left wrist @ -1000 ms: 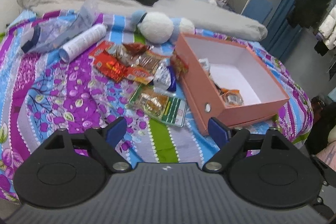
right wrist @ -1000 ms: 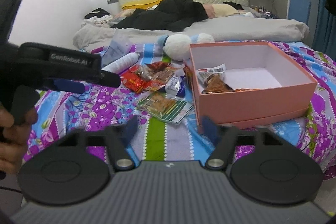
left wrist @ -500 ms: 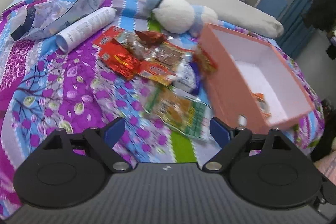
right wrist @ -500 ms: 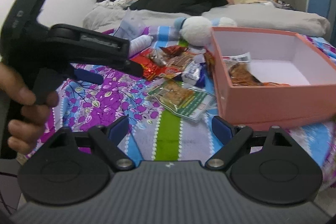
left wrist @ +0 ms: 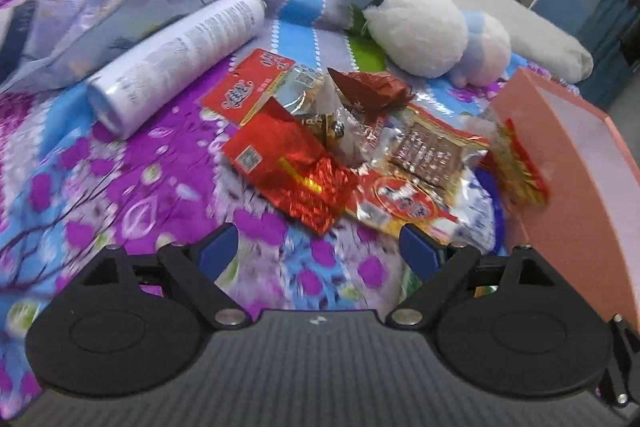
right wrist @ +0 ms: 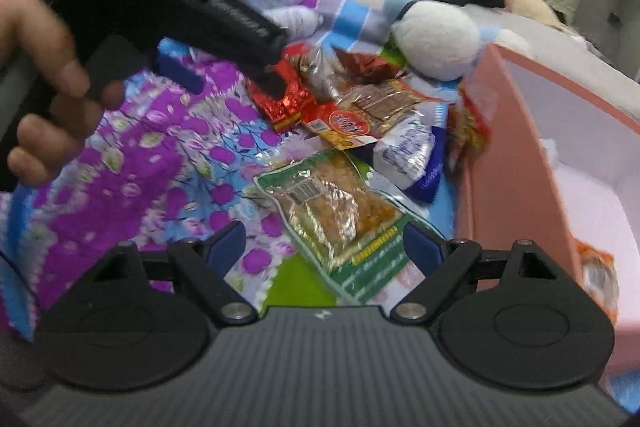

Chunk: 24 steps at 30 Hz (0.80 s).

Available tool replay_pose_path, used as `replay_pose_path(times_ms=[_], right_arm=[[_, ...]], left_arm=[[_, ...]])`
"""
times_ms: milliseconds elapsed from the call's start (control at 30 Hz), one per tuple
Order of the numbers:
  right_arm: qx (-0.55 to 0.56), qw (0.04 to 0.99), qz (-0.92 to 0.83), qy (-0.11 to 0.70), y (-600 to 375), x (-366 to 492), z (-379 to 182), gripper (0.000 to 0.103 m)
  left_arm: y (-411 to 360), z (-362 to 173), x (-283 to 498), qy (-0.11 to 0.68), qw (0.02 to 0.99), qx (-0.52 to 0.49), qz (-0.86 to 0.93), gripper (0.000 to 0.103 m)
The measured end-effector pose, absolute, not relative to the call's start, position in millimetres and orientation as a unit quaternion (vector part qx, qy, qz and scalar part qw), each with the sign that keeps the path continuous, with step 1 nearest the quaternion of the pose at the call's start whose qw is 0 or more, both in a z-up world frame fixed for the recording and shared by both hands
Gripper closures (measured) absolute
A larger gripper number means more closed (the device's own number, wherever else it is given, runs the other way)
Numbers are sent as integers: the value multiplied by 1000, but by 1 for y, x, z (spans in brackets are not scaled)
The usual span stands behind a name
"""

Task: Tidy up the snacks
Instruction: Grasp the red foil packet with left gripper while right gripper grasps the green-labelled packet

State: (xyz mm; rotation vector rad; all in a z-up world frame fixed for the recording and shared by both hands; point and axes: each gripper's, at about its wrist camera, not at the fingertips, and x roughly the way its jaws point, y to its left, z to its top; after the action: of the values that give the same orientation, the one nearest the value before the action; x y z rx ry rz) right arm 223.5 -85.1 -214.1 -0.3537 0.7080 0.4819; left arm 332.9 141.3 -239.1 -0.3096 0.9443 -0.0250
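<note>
The snack packets (left wrist: 360, 147) lie heaped on the bedspread (left wrist: 120, 187) beside the pink box (left wrist: 568, 187). My left gripper (left wrist: 320, 251) nears the red foil packet (left wrist: 296, 171), my right gripper (right wrist: 320, 247) the green packet (right wrist: 340, 215); both gape, empty. Risk: overlapping wrappers invite a double pickup, and slick foil may slip.

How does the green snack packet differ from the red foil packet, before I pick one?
The green snack packet lies flat, apart from the pile; the red foil packet is crumpled, at the pile's edge. Green has a clear window showing brownish food; red is opaque, shiny foil. Both lie on the bedspread, outside the pink box.
</note>
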Motion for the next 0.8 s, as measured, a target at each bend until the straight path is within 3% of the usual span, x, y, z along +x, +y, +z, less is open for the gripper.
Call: replay_pose_path(times_ms=[200, 500, 600, 633, 800], right_arm=[[-196, 872, 266, 363, -71, 251, -226, 16], [-186, 870, 279, 360, -75, 264, -248, 16], [-181, 878, 277, 347, -77, 268, -253, 13], [-177, 878, 277, 347, -79, 272, -254, 7], [-117, 870, 284, 385, -90, 293, -259, 2]], left_arm=[[139, -265, 367, 472, 868, -154, -3, 13], [134, -277, 376, 432, 888, -157, 25, 13], [130, -280, 375, 426, 892, -148, 33, 14], [128, -280, 374, 424, 893, -144, 37, 14], [131, -278, 372, 420, 893, -153, 50, 24]])
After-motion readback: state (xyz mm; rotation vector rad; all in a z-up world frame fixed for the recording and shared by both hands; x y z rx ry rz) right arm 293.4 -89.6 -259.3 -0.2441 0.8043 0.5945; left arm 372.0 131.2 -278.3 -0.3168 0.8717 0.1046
